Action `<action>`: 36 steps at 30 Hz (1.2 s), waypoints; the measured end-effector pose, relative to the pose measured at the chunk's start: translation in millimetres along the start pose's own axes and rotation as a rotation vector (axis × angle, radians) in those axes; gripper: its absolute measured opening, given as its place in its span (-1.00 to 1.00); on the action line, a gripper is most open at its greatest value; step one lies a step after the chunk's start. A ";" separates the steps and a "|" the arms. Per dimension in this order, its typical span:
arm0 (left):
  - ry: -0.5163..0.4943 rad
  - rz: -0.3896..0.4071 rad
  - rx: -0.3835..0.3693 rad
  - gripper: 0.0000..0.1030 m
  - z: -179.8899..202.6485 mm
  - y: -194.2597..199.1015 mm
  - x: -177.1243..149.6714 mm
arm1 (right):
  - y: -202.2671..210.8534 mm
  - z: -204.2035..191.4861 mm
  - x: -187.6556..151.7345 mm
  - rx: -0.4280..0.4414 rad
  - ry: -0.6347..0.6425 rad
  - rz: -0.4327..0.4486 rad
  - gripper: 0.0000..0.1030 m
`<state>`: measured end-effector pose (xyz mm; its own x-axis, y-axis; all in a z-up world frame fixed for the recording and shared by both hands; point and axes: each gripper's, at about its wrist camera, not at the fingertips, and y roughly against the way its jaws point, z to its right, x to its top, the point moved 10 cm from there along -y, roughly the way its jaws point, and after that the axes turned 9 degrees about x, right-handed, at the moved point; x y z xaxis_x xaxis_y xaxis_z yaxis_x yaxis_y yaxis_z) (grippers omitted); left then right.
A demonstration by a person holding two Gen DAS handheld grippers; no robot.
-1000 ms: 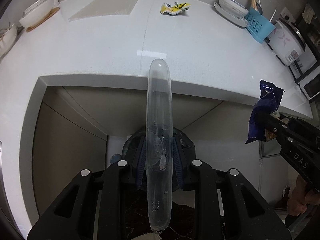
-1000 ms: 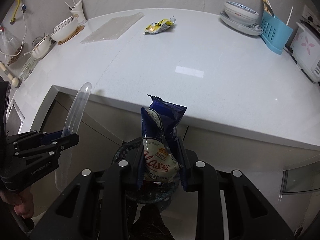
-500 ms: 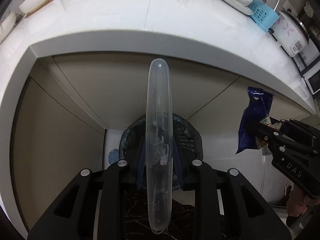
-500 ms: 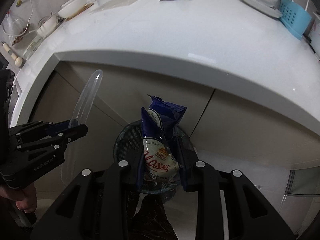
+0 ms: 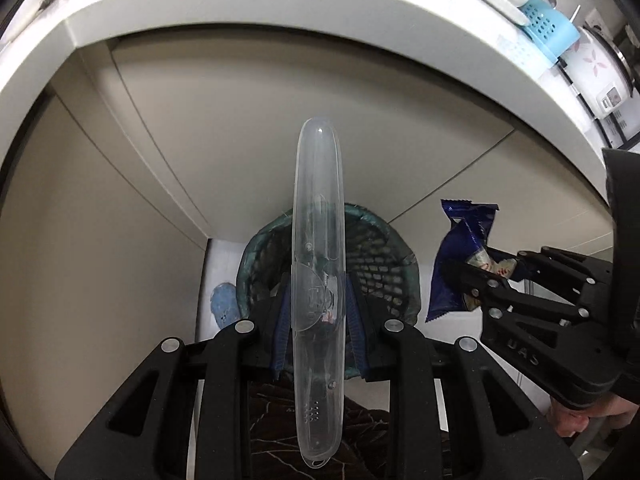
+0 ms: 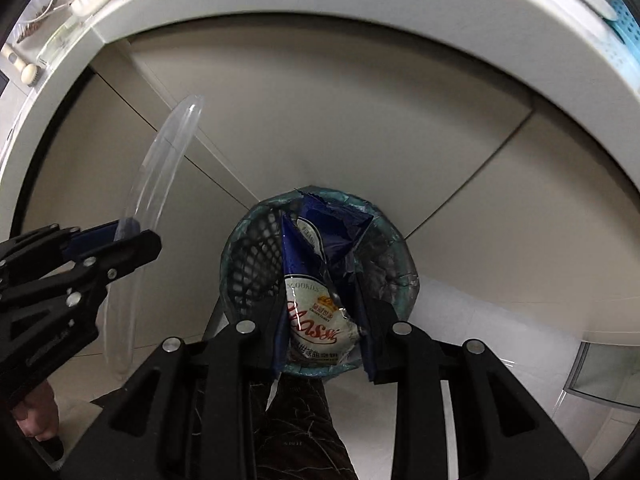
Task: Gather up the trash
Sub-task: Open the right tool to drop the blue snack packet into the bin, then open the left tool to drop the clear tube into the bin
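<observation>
My left gripper point(image 5: 318, 304) is shut on a long clear plastic case point(image 5: 318, 240) that stands up between its fingers, right over a dark mesh trash bin point(image 5: 380, 264) on the floor. My right gripper point(image 6: 322, 312) holds a blue cookie wrapper point(image 6: 316, 320) over the same bin point(image 6: 248, 248). Its jaws are opening, and the wrapper is still between the pads. In the left wrist view the right gripper point(image 5: 464, 276) and wrapper point(image 5: 456, 248) hang just right of the bin. In the right wrist view the left gripper point(image 6: 132, 236) and the case point(image 6: 160, 172) are at the left.
The white counter edge point(image 5: 280, 12) arches overhead, with beige cabinet doors point(image 5: 240, 128) behind the bin. A blue rack point(image 5: 548, 36) and a rice cooker point(image 5: 600, 68) sit on the counter at right. A blue object point(image 5: 224, 304) lies on the floor left of the bin.
Both grippers have sunk below the counter edge toward the bin, each still carrying its item. The countertop and the yellow wrapper on it have slid out of view.
</observation>
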<state>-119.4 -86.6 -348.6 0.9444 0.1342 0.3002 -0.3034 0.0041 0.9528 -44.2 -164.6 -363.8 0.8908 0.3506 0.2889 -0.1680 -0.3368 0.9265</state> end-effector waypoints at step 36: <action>-0.062 -0.047 0.002 -0.51 23.4 -36.1 -14.5 | 30.3 34.5 2.5 -0.020 -0.082 0.092 0.73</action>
<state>-119.1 -111.9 -386.2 0.9637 0.0726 0.2571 -0.2583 0.0072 0.9660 -32.5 -204.1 -343.4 0.9026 0.2466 0.3527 -0.2580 -0.3461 0.9020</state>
